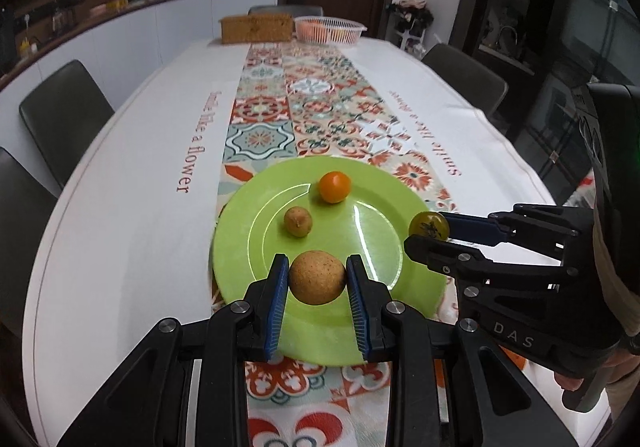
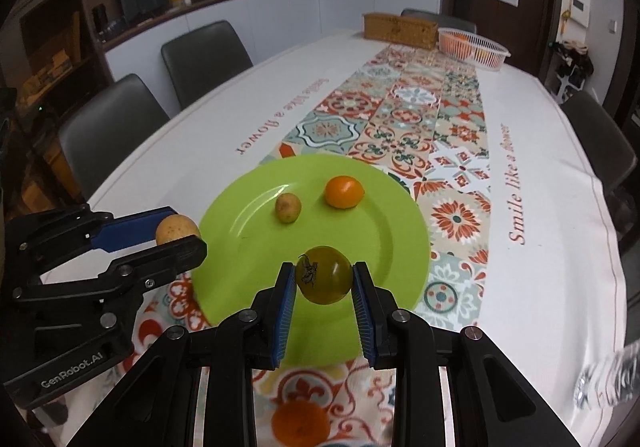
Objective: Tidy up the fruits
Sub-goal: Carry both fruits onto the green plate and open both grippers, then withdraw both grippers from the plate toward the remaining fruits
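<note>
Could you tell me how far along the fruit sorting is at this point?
Done: an orange fruit and a small brown fruit lie on the green plate. In hand: the left gripper grips a round tan fruit, the right gripper a green tomato. Left: releasing both.

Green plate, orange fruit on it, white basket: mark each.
green plate (image 1: 236,247), left wrist view, bare left rim.
orange fruit (image 1: 335,187), left wrist view, its middle.
white basket (image 2: 494,49), right wrist view, slatted wall.
</note>
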